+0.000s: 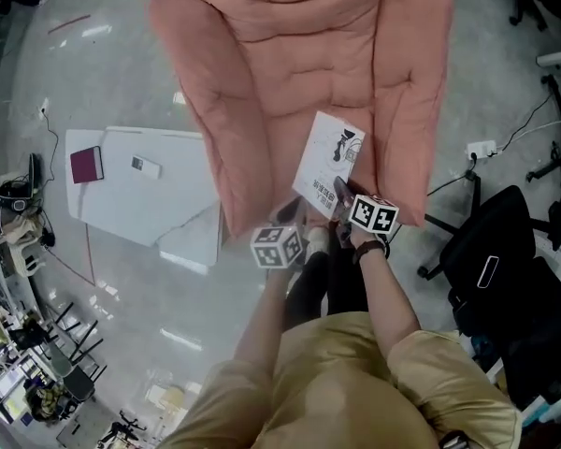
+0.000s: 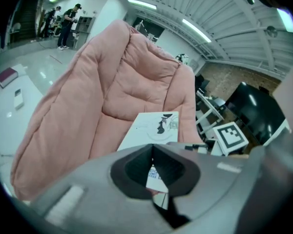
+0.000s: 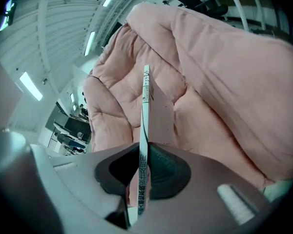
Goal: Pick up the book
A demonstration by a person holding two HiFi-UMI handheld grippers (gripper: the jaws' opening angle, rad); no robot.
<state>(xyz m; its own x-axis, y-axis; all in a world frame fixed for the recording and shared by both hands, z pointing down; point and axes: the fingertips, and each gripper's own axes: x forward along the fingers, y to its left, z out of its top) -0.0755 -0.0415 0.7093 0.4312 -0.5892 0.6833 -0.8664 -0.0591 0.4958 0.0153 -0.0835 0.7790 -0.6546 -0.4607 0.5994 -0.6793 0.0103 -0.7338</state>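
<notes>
A thin white book (image 1: 325, 157) with a black drawing on its cover is lifted off the seat of a pink padded chair (image 1: 290, 54). My right gripper (image 1: 341, 193) is shut on the book's near edge. In the right gripper view the book (image 3: 145, 106) stands edge-on between the pads of that gripper (image 3: 142, 165), its spine print showing. My left gripper (image 1: 294, 215) hangs just left of the book, apart from it. In the left gripper view its jaws (image 2: 153, 152) meet with nothing between them, and the book (image 2: 149, 130) shows beyond, in front of the chair (image 2: 112, 82).
A low white table (image 1: 122, 209) stands left of the chair and bears a maroon notebook (image 1: 86, 165) and a small white device (image 1: 146, 166). A black office chair (image 1: 505, 251) is at the right. A power strip (image 1: 481, 148) lies on the glossy floor.
</notes>
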